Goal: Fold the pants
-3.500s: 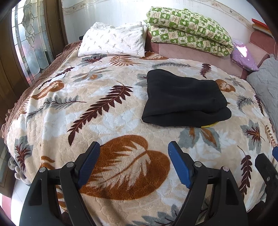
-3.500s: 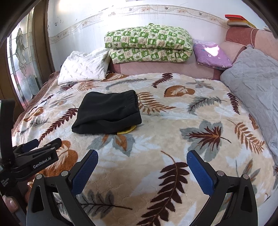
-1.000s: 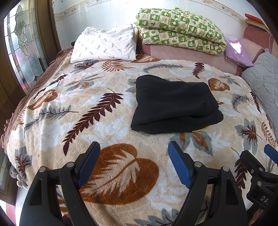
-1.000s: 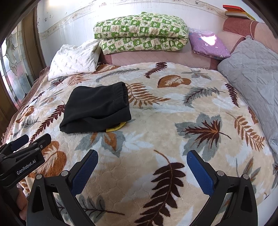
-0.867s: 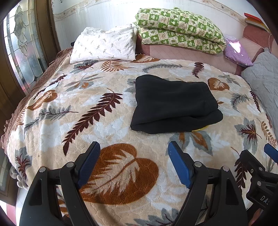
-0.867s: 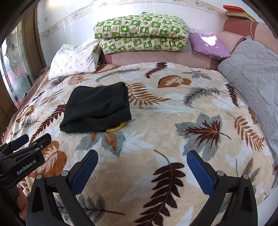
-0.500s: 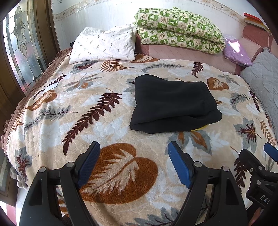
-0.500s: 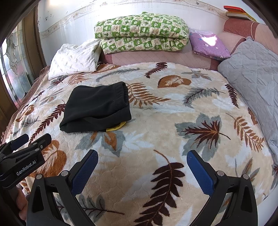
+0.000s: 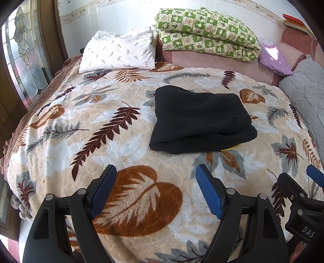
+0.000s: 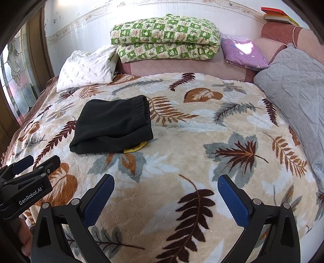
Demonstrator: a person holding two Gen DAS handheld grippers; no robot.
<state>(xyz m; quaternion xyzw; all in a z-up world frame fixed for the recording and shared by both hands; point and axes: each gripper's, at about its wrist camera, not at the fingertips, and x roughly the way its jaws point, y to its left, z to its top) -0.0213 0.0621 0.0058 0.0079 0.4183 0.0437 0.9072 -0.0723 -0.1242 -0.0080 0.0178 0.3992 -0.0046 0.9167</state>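
Already folded into a thick bundle, the black pants [image 9: 199, 119] lie mid-bed on the leaf-print blanket [image 9: 121, 129], a yellow scrap [image 10: 134, 149] peeking from beneath. Well short of them, the left gripper [image 9: 156, 189] and right gripper [image 10: 165, 194] hover with jaws spread, empty.

Home bedroom. Bed [image 10: 182, 141] with plush leaf-print blanket fills the view ahead of both grippers. Far end, past the gripper: white pillow [image 9: 119, 52], folded green checked quilt [image 10: 166, 42], purple cushion [image 10: 243, 52] on a pink padded headboard [image 9: 212, 58]. Grey quilted cover [image 10: 299, 87] to the right. Patterned glass door [image 9: 24, 52] in a wooden frame far left. Books [image 10: 277, 15] top right.
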